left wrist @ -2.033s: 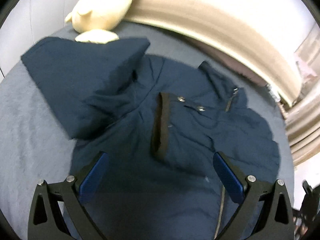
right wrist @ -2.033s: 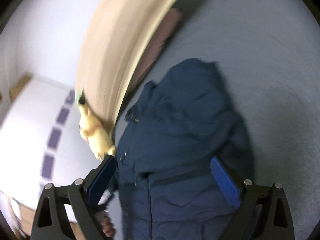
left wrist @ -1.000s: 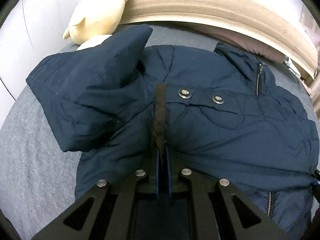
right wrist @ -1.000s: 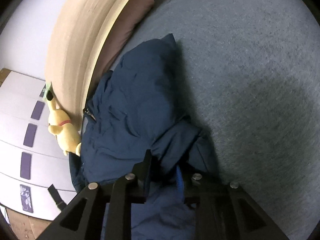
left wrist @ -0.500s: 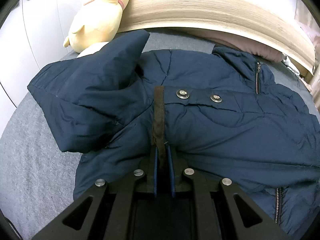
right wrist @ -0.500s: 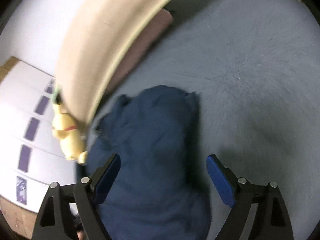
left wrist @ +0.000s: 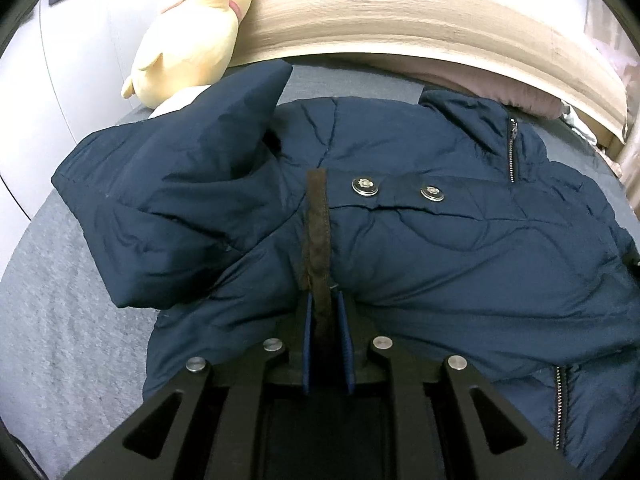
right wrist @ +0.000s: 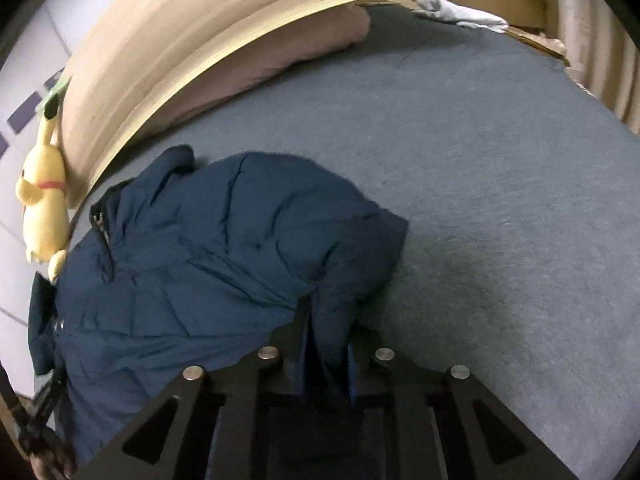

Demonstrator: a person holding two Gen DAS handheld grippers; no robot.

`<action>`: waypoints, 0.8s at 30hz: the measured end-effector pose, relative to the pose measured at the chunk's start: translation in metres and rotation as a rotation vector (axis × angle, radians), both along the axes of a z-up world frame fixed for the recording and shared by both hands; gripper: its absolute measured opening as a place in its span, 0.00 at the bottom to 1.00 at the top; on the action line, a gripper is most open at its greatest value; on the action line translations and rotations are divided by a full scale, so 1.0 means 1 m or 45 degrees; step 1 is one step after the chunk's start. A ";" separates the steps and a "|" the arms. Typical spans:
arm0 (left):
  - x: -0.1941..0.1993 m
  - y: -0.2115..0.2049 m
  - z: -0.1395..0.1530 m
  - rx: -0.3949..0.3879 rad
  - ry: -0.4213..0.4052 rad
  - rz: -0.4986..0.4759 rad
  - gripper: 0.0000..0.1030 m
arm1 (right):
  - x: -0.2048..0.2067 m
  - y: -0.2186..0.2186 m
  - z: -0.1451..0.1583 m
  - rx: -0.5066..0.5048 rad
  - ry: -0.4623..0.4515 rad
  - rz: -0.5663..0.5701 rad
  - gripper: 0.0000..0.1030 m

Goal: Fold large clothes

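A navy quilted jacket (left wrist: 440,248) lies on a grey bed, front up, with two metal snaps (left wrist: 363,186) and a brown placket strip (left wrist: 317,216). One sleeve (left wrist: 180,200) is folded across its left side. My left gripper (left wrist: 325,300) is shut on the brown strip at the jacket's near edge. In the right wrist view the jacket (right wrist: 208,264) fills the lower left. My right gripper (right wrist: 326,344) is shut on a bunched fold of the jacket at its right edge.
A yellow plush toy (left wrist: 192,40) sits against the beige headboard (left wrist: 420,20), also in the right wrist view (right wrist: 42,208). A mauve pillow (right wrist: 280,52) lies along the headboard. Grey bedcover (right wrist: 500,200) spreads to the right. A white cloth (right wrist: 460,12) lies at the far corner.
My right gripper was open above the jacket half a second ago and has now shut on a fold at its right edge. My left gripper stays shut on the brown strip.
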State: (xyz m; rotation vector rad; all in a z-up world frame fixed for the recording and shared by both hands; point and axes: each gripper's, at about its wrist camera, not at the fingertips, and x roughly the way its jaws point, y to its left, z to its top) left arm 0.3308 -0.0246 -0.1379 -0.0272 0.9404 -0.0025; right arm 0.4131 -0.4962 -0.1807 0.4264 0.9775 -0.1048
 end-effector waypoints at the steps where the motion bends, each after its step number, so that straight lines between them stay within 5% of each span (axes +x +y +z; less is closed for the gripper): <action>1: 0.000 0.000 0.000 0.002 0.000 0.001 0.15 | -0.004 0.000 0.008 -0.033 -0.005 -0.029 0.36; 4: 0.000 -0.002 0.000 0.016 0.000 -0.001 0.15 | -0.018 0.016 0.041 -0.169 -0.094 -0.080 0.72; 5: 0.000 -0.003 0.000 0.024 -0.001 -0.001 0.15 | -0.029 0.023 0.056 -0.197 -0.161 -0.089 0.78; 11: 0.001 -0.005 0.000 0.041 -0.001 -0.004 0.15 | -0.054 0.085 0.083 -0.110 -0.299 0.119 0.78; 17: 0.001 -0.004 0.000 0.039 -0.001 -0.006 0.15 | -0.033 0.111 0.010 -0.093 -0.034 0.174 0.78; 24: 0.002 -0.004 -0.001 0.032 -0.008 -0.010 0.15 | -0.037 0.114 -0.014 -0.115 -0.068 0.189 0.83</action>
